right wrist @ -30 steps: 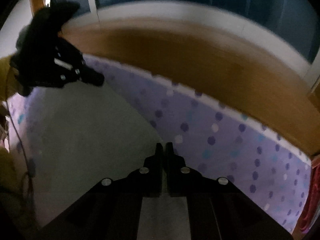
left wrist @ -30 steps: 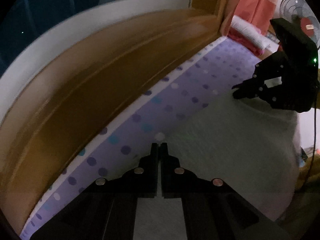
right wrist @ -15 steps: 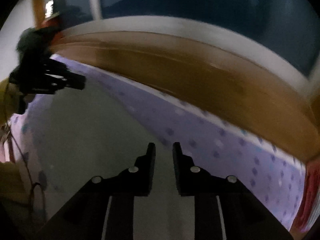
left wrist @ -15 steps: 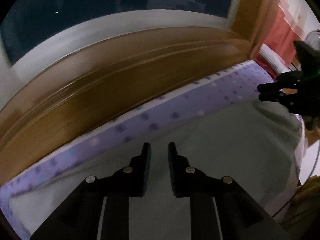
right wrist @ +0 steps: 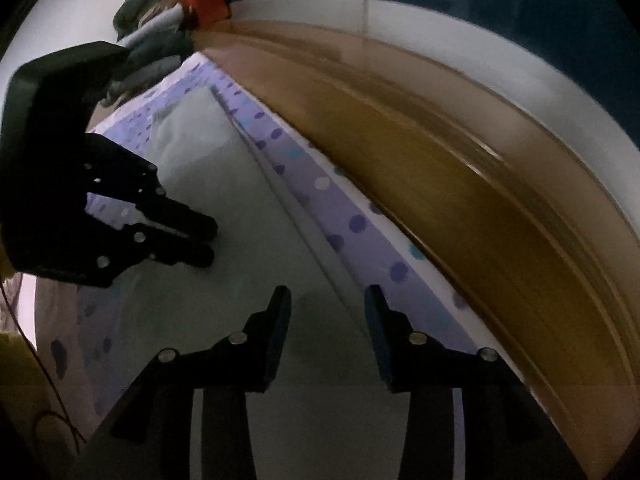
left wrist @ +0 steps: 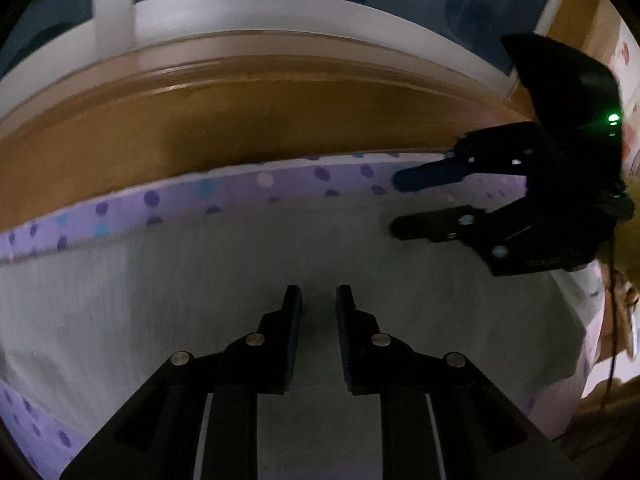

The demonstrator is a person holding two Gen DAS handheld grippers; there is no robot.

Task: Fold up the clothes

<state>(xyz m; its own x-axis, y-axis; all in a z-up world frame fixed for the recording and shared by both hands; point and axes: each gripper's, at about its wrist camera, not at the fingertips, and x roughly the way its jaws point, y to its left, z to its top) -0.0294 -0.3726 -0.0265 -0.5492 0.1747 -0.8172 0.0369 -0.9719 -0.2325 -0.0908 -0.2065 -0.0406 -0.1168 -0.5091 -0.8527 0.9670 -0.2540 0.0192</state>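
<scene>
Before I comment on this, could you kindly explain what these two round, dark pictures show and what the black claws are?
Each picture comes from a fisheye camera fixed on a hand-held gripper, looking along its two fingers. In the left view, the left gripper is at the bottom and the right gripper appears at the right. The right view shows the right gripper and the left gripper. Both stand open, holding nothing. Below them, a pale grey garment lies spread on a purple dotted bedsheet, beside a wooden bed frame.
</scene>
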